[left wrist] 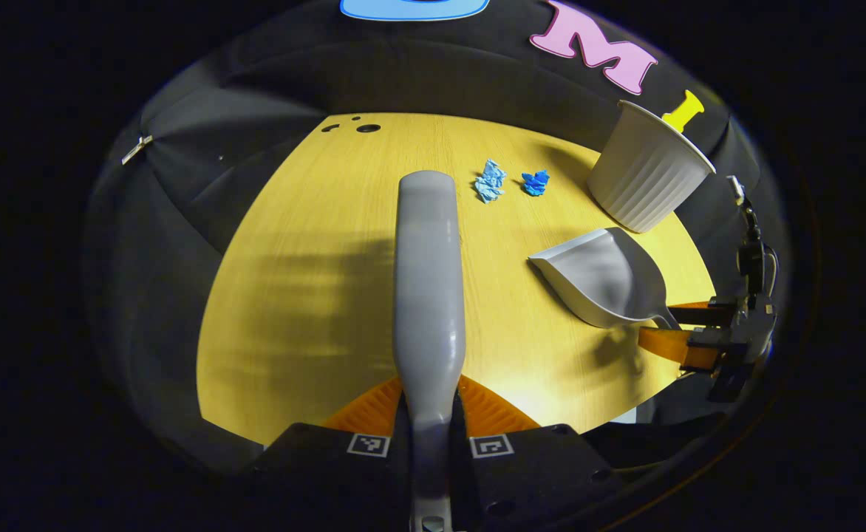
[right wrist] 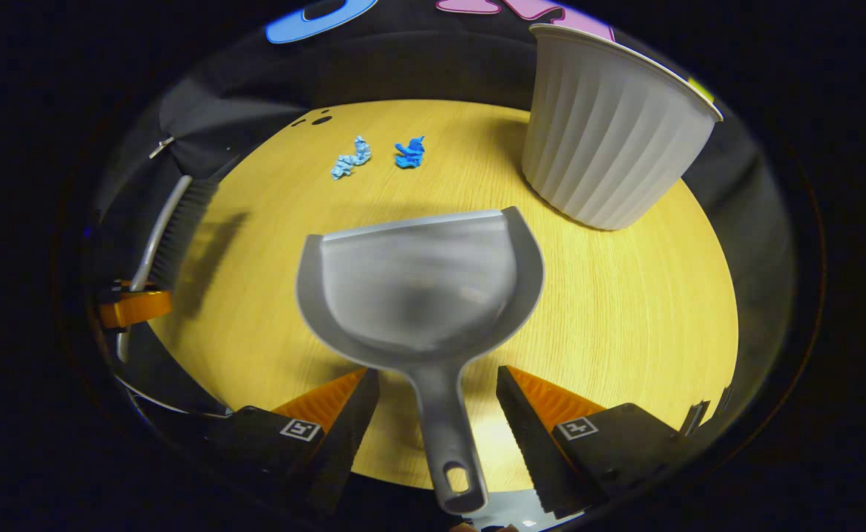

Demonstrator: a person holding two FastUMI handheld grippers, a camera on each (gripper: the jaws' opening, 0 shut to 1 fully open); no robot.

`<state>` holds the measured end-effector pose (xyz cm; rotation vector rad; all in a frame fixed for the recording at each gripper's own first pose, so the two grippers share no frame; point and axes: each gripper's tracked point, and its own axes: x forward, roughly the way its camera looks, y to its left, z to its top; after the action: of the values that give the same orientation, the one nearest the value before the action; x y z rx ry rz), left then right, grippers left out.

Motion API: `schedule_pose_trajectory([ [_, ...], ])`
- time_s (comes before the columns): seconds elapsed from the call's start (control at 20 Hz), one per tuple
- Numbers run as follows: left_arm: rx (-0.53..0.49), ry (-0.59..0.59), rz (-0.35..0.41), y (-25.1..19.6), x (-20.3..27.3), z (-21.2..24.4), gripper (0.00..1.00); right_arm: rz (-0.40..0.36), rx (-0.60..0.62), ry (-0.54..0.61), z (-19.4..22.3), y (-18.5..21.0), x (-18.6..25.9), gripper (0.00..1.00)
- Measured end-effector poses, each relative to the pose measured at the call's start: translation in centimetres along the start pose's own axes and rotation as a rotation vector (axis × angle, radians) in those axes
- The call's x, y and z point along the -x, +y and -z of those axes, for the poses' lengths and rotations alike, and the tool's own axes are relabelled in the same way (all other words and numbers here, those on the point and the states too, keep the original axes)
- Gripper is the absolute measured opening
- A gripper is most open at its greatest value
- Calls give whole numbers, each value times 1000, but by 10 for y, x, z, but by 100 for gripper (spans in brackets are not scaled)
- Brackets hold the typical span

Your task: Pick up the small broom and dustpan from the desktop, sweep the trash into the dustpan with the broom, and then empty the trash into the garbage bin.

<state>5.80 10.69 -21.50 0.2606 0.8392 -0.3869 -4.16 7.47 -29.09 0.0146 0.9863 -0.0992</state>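
1. Broom point(left wrist: 428, 295) up front in the left gripper view, grey back running 6 to 12 o'clock over the desktop point(left wrist: 315, 295). In the right gripper view it's at 9 o'clock, bristles dark, blurred.
2. Left gripper point(left wrist: 430, 414) is pinching the broom's handle, fingers tight on both sides.
3. Dustpan point(right wrist: 422, 288) sits centre in the right gripper view, mouth toward 12, handle dropping to 6 betw. the fingers.
4. Right gripper point(right wrist: 437, 399): fingers spread, gaps either side of the handle, not touching it here. From the left gripper view it's at 3–4 o'clock by the pan's handle; contact can't tell.
5. Trash: pale blue wad point(right wrist: 350, 157) and darker blue wad point(right wrist: 409, 154), near each other at 11–12 o'clock beyond the pan, apart from it.
6. Garbage bin point(right wrist: 610, 133), white, ribbed, upright at 1–2 o'clock, just beside the pan's far corner.
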Motion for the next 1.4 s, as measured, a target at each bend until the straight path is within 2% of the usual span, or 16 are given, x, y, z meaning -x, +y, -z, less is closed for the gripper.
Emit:
schedule_pose_trajectory([
  [0.25,16,-1,-17,15,5,-13,25,-29,-42,94,15,13,-22,100],
  [0.55,-7,20,-25,9,-8,-36,25,-28,17,134,10,11,-26,95],
  [0.6,-17,26,-35,8,-12,-39,29,-30,23,139,11,10,-26,92],
  [0.65,-20,29,-45,7,-14,-43,25,-33,28,144,10,8,-26,89],
  [0.7,-21,30,-47,3,-17,-46,29,-34,30,149,10,5,-27,83],
  [0.75,-18,33,-47,0,-19,-48,22,-34,26,152,9,1,-26,70],
  [0.8,-18,37,-45,-3,-20,-48,25,-31,16,150,8,-4,-28,55],
  [0.85,-20,45,-46,-5,-22,-50,25,-44,0,163,10,-4,-28,58],
  [0.9,-26,51,-49,-7,-27,-52,25,-59,5,159,8,-4,-28,35],
  [0.95,-32,55,-54,-8,-30,-55,25,-74,17,170,8,-3,-27,35],
  [1.0,-37,55,-56,-9,-35,-59,22,-86,35,164,8,-4,-25,41],
  [1.15,-71,67,-66,-8,-55,-78,25,-121,83,181,11,-5,-25,35],
  [1.2,-93,69,-72,-4,-62,-89,25,-130,92,192,11,-7,-25,42],
  [1.25,-117,69,-77,-1,-71,-101,25,-138,104,197,12,-10,-23,33],
  [1.35,-168,64,-85,5,-87,-129,25,-147,160,194,9,-18,-18,33],
  [1.4,-188,62,-93,8,-97,-141,29,-154,173,192,8,-21,-15,33],
])
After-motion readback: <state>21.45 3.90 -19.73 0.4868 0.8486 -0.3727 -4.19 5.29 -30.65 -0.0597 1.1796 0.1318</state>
